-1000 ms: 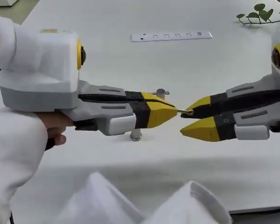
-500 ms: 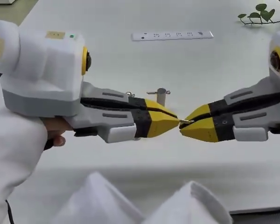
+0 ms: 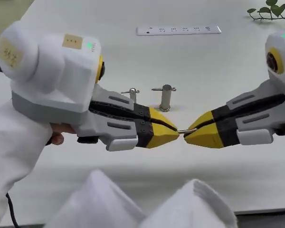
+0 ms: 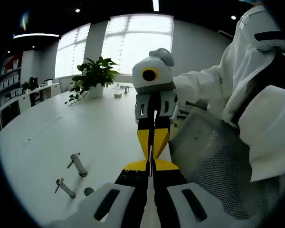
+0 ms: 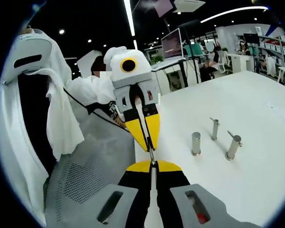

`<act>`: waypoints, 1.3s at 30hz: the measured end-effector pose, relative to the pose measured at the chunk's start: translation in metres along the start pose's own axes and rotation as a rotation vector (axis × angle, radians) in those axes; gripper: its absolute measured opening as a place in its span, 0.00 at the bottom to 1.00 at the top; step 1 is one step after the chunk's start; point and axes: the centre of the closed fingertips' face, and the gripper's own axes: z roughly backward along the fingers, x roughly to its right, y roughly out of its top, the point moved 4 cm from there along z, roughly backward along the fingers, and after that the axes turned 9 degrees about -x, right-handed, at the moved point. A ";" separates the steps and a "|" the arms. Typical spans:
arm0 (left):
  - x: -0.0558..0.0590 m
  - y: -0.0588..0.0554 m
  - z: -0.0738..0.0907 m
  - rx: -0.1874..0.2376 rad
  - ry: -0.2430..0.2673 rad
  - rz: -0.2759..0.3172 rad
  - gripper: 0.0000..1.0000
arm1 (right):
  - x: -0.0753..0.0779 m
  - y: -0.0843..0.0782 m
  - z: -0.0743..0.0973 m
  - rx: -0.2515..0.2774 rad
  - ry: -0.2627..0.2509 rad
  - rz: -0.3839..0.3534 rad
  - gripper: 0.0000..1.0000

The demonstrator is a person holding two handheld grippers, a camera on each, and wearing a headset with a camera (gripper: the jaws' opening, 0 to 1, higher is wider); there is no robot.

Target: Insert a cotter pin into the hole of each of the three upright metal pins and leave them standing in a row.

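Note:
A thin cotter pin (image 3: 185,130) spans the gap between two yellow-tipped grippers held tip to tip above the white table (image 3: 218,71). My left gripper (image 3: 177,133) is shut on one end and my right gripper (image 3: 187,135) is shut on the other. Behind them stand two upright metal pins (image 3: 133,94) (image 3: 166,97), each with a cotter pin through its top. In the right gripper view a bare metal pin (image 5: 195,143) stands beside the two fitted ones (image 5: 213,128) (image 5: 232,147), with the cotter pin (image 5: 152,156) ahead of my right gripper (image 5: 152,165). My left gripper (image 4: 151,164) meets the right one nose to nose.
A white power strip (image 3: 178,30) lies at the far side of the table, and a leafy sprig (image 3: 270,10) reaches in at the far right corner. White sleeves (image 3: 142,204) cover the near edge. A mesh chair (image 4: 213,161) stands beside the person.
The right gripper's jaws were open a second ago and have shut on the free end of the cotter pin. The left gripper still holds it. The head camera has shifted.

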 end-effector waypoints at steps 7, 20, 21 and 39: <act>-0.009 -0.002 0.003 0.009 0.031 0.013 0.01 | 0.007 0.003 -0.001 0.035 -0.038 0.010 0.00; -0.059 -0.025 0.025 -0.024 0.262 0.124 0.24 | 0.043 -0.001 -0.004 0.020 -0.162 0.026 0.00; -0.064 -0.027 0.028 -0.020 0.292 0.139 0.25 | 0.046 -0.001 -0.005 0.015 -0.170 0.026 0.00; -0.087 -0.057 0.015 -0.146 0.278 0.171 0.21 | 0.086 -0.004 -0.027 -0.087 -0.181 0.079 0.00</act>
